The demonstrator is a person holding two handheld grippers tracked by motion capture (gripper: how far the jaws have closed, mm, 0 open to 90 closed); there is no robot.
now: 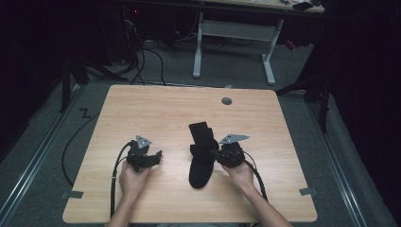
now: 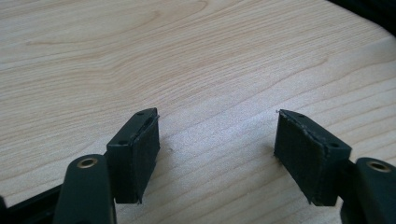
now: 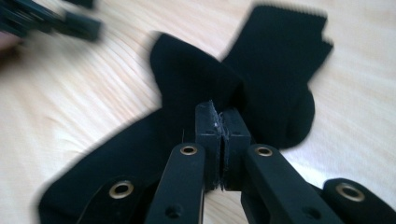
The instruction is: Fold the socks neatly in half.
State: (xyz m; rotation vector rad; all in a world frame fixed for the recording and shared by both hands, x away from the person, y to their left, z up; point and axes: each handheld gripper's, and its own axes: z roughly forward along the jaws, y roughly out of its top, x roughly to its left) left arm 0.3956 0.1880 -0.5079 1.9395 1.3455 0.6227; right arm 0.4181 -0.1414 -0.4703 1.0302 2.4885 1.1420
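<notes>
A black sock (image 1: 202,172) lies lengthwise on the middle of the wooden table (image 1: 156,109), cuff toward the far side. My right gripper (image 1: 211,152) comes at it from the right. In the right gripper view the right gripper (image 3: 219,111) has its pads pressed together on a bunched fold at the sock's (image 3: 275,56) middle, near the heel. The cuff edge looks doubled, so it may be two socks laid together. My left gripper (image 1: 158,155) rests left of the sock, apart from it. The left gripper (image 2: 217,122) stands open over bare wood with nothing between its pads.
A grey round cap (image 1: 227,100) sits in the tabletop near the far edge. Grey tape marks (image 1: 72,194) sit at the near corners. Beyond the table stands a white desk frame (image 1: 234,30), with cables (image 1: 142,66) on the floor.
</notes>
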